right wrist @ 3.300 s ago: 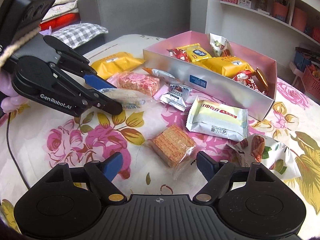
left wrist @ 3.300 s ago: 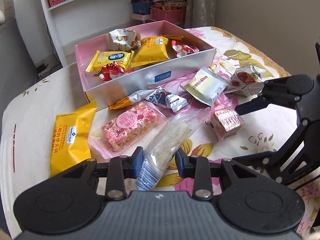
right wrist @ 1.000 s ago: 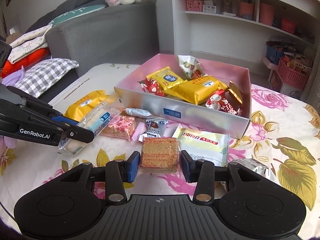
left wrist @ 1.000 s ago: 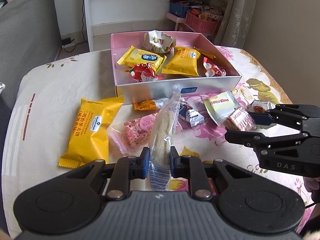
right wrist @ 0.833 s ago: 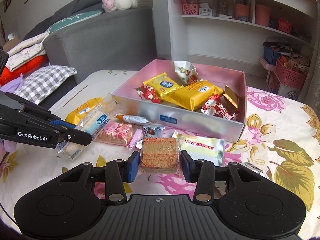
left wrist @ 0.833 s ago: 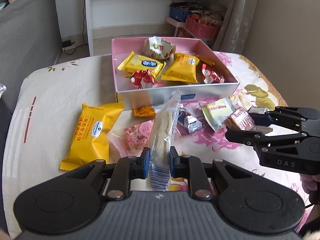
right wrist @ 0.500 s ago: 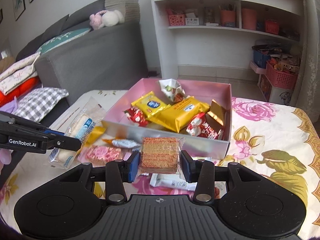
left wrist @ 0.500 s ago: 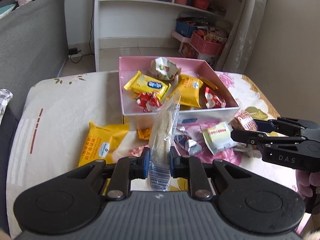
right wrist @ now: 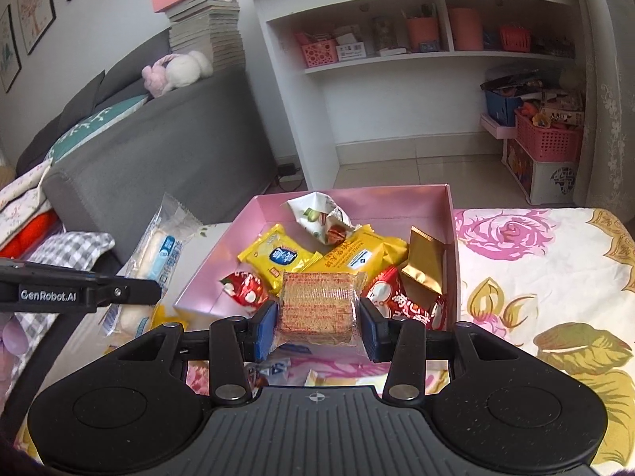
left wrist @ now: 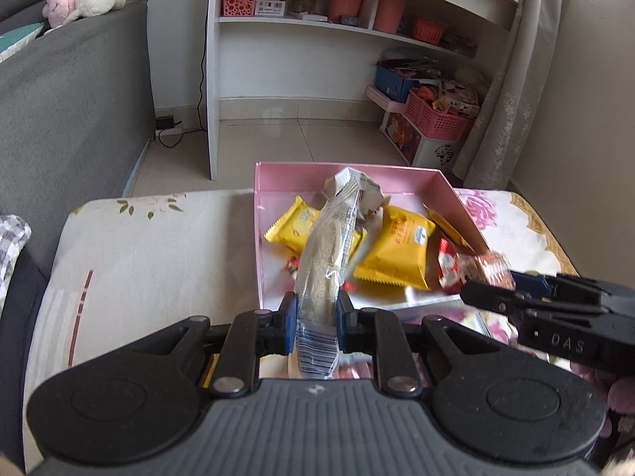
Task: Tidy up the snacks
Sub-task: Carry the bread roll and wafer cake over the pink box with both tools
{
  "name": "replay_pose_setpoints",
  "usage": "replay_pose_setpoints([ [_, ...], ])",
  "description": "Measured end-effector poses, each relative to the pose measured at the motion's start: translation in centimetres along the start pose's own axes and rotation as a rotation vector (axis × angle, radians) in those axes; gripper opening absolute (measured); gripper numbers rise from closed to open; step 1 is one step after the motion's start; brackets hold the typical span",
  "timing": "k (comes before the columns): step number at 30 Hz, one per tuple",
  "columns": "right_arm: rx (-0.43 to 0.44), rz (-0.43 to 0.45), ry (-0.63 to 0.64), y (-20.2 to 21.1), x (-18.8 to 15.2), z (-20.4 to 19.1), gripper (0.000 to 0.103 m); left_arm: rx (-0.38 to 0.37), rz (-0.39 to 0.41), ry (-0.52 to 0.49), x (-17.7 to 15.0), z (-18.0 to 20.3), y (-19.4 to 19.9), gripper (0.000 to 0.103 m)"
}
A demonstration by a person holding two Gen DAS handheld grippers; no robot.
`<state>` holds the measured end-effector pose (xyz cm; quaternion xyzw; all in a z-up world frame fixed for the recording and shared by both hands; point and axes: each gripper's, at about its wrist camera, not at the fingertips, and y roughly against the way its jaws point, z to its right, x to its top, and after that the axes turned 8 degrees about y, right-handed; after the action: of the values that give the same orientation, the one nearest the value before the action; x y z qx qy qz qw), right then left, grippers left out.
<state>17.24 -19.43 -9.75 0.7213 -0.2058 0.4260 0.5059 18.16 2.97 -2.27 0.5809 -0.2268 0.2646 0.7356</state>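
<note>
Now left gripper [left wrist: 316, 319] clamps clear long packet [left wrist: 325, 261]; right gripper [right wrist: 316, 323] clamps wafer pack [right wrist: 315, 305], above pink box [right wrist: 353, 206].

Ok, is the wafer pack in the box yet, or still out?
Out. The wafer pack is clamped in the right gripper, held above the pink box, not resting inside.

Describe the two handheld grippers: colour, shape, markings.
Both are matte black plastic. A ribbed grey-black body with two round side discs carries linkage arms with silver pivot screws and blue finger pads. The left gripper reads "GenRobot.AI" on its side, seen from the right wrist; the right gripper reads "DAS". No cables or sleeves are visible.
</note>
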Motion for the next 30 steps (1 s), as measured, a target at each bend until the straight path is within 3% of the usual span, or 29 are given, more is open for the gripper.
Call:
replay_pose_setpoints([
  [7,-0.002,-0.002,-0.083,-2.0,0.4,1.4,0.043,0.057,-0.030,0.001,2.3,0.4,-3.8,0.017],
  [19,-0.007,-0.023,-0.132,-3.6,0.1,2.4,0.043,0.122,-0.065,-0.010,3.3,0.9,-7.8,0.017],
  [30,-0.012,-0.018,-0.142,-3.6,0.0,2.6,0.044,0.133,-0.007,-0.017,3.7,0.7,-8.9,0.017],
])
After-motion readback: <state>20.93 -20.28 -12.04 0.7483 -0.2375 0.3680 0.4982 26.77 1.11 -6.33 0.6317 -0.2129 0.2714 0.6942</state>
